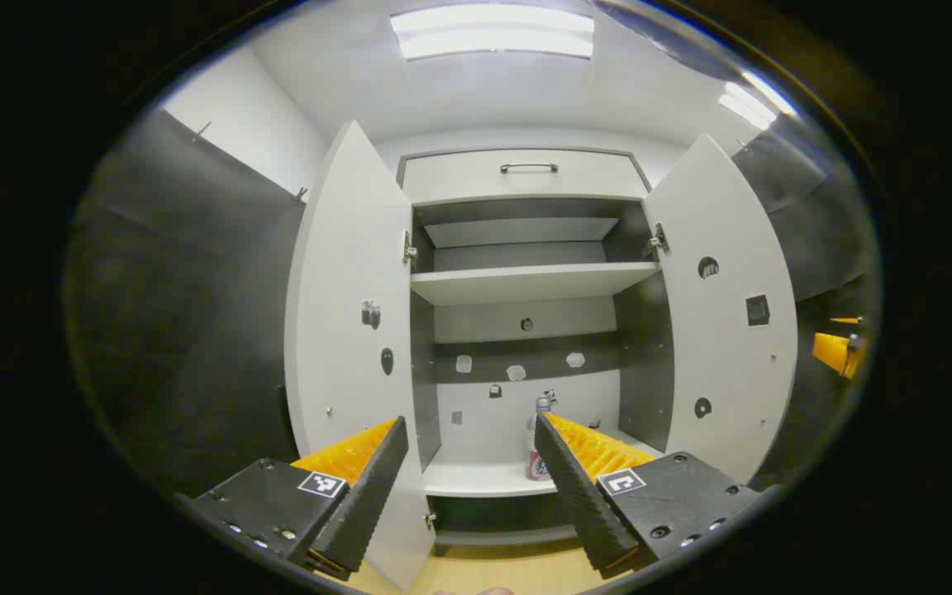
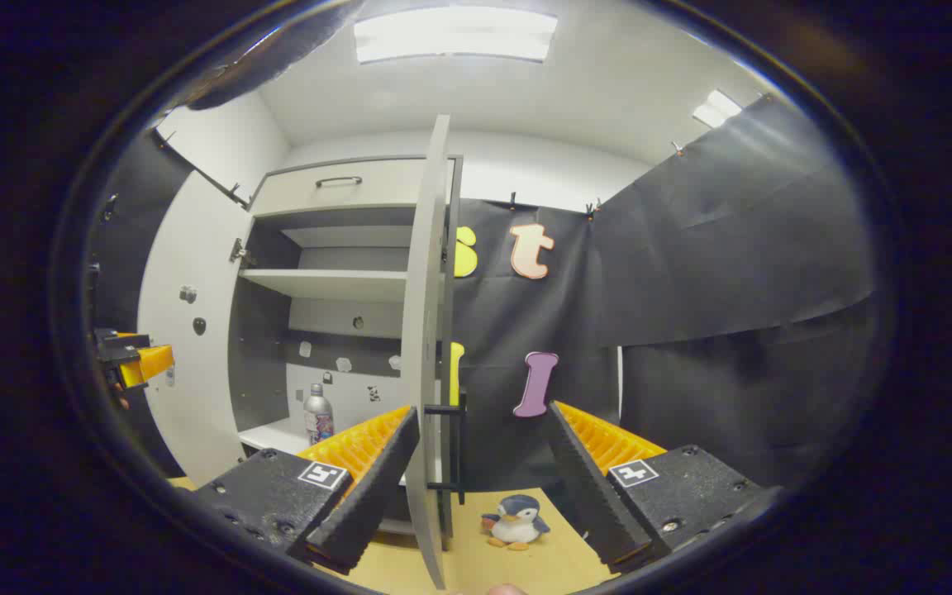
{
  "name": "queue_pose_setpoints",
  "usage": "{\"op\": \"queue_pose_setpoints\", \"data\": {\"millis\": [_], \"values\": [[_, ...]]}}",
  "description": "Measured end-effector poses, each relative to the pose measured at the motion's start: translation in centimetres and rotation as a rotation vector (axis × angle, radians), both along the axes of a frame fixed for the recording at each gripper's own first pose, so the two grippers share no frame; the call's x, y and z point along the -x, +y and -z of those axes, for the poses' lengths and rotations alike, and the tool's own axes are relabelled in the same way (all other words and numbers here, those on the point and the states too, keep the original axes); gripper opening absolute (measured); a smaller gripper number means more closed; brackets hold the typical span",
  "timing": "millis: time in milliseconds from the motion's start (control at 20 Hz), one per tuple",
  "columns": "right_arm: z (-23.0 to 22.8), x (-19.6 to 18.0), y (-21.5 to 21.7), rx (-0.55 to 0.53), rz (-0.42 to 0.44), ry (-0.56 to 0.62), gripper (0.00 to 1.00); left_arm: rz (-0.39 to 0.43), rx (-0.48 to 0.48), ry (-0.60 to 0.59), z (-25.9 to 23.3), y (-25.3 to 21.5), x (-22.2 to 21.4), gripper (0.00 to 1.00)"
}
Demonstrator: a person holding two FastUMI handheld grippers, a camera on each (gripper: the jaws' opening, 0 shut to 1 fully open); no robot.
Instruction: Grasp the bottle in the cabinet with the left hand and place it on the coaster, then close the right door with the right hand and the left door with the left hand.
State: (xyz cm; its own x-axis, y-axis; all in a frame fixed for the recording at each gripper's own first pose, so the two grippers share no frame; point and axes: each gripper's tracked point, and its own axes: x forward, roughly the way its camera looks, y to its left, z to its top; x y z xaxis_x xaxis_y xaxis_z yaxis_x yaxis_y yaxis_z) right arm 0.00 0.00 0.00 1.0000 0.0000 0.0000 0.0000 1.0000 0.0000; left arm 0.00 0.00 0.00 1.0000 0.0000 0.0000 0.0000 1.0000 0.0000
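Facing the cabinet (image 1: 525, 178), left tongs (image 1: 472, 471) gape (bottle (image 1: 537, 442) inside).

White walls (image 1: 278, 140), ceiling light panels (image 1: 492, 31)

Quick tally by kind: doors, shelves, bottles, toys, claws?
Cabinet doors, both open: 2, left door, right door
Shelves: 2, upper shelf, lower shelf
Bottle: 1
Penguin toy: 1
Claws, both open: 2, left claw, right claw
Total: 8

Left gripper (image 1: 472, 475) has its jaws spread wide, pointing twelve o'clock; right gripper (image 2: 484, 463) likewise gapes, holding nothing.
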Motion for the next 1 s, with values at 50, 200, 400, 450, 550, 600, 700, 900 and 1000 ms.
{"op": "queue_pose_setpoints", "data": {"millis": [50,200,400,450,550,600,700,900,1000], "values": [[-0.1,0.0,0.0,-0.013,-0.004,0.003,1.00,-0.019,-0.016,0.000,-0.1,0.4,0.1,0.99],[0.0,0.0,0.0,-0.021,-0.002,0.015,1.00,-0.035,-0.045,-0.001,-0.5,0.7,0.4,0.99],[-0.2,0.0,0.1,-0.015,0.011,0.019,1.00,-0.015,-0.016,0.001,-0.9,0.5,0.3,0.99],[-0.4,0.1,0.1,-0.022,0.015,0.019,1.00,0.007,-0.022,0.000,-1.4,0.3,0.1,0.97],[-0.6,0.2,0.2,-0.037,0.017,0.013,1.00,0.020,-0.035,-0.025,-3.2,0.6,-0.2,0.97],[-0.8,0.3,0.1,-0.038,0.018,0.011,1.00,0.022,-0.036,-0.041,-3.9,0.6,-0.3,0.97],[-1.1,0.4,-0.1,-0.039,0.027,0.000,1.00,0.017,-0.025,-0.068,-4.6,0.5,-0.5,0.97],[-0.9,0.2,0.1,-0.024,0.028,0.000,0.99,-0.001,0.031,-0.063,-4.0,-0.4,-1.5,0.97],[-0.9,0.2,-0.1,-0.021,0.037,0.001,1.00,0.012,0.060,-0.067,-3.9,-1.3,-2.2,0.97]]}}
